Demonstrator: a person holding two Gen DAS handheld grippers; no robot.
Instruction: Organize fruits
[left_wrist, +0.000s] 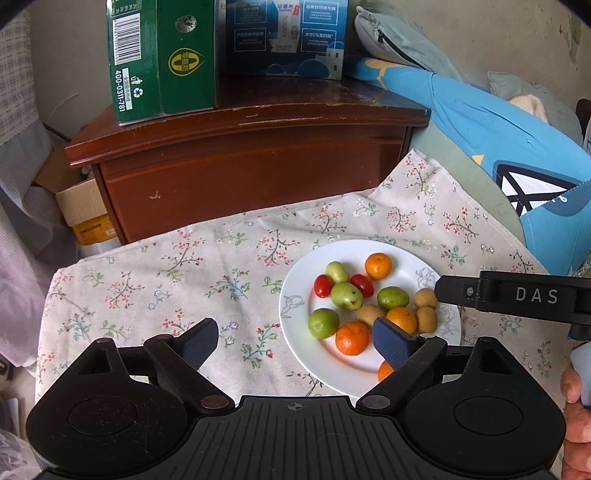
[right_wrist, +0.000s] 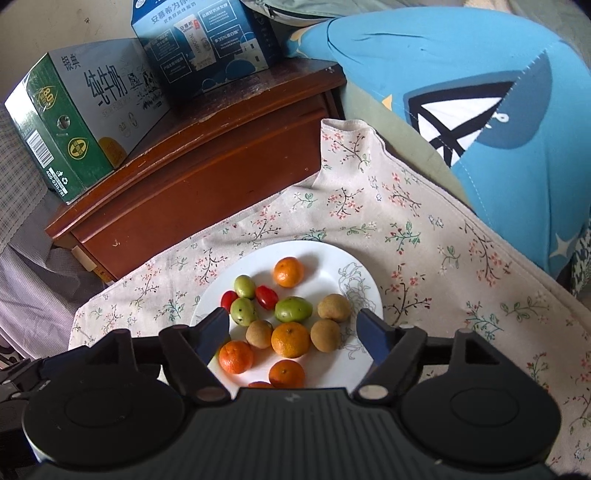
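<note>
Right wrist view: white plate (right_wrist: 325, 258) on the floral cloth (right_wrist: 424, 240) straight ahead of the fingers, rim running between and under the two tips; stiff, breakable, glazed and slick, best left where it lies. Right gripper (right_wrist: 293, 334) spread wide, nothing between the pads; left gripper (left_wrist: 293, 345) likewise wide and empty, its right finger (left_wrist: 391, 345) over the near edge of the plate, its left finger over bare cloth. Among the fruit, largest first: mandarins (right_wrist: 290, 339) just ahead of the right fingers, light, soft-skinned, slightly yielding, probably safest taken across the widest middle with a gentle squeeze. Green fruits (right_wrist: 293, 309) beyond, firm and smooth, likely to roll, so a centred pinch. Brown round fruits (right_wrist: 325, 335) toward the right finger, hard-shelled, dry, easy to hold. Smallest, the cherry tomatoes (right_wrist: 266, 297) farthest from the tips, glossy and thin-skinned, easily crushed or squirted sideways; lightest closing only.
</note>
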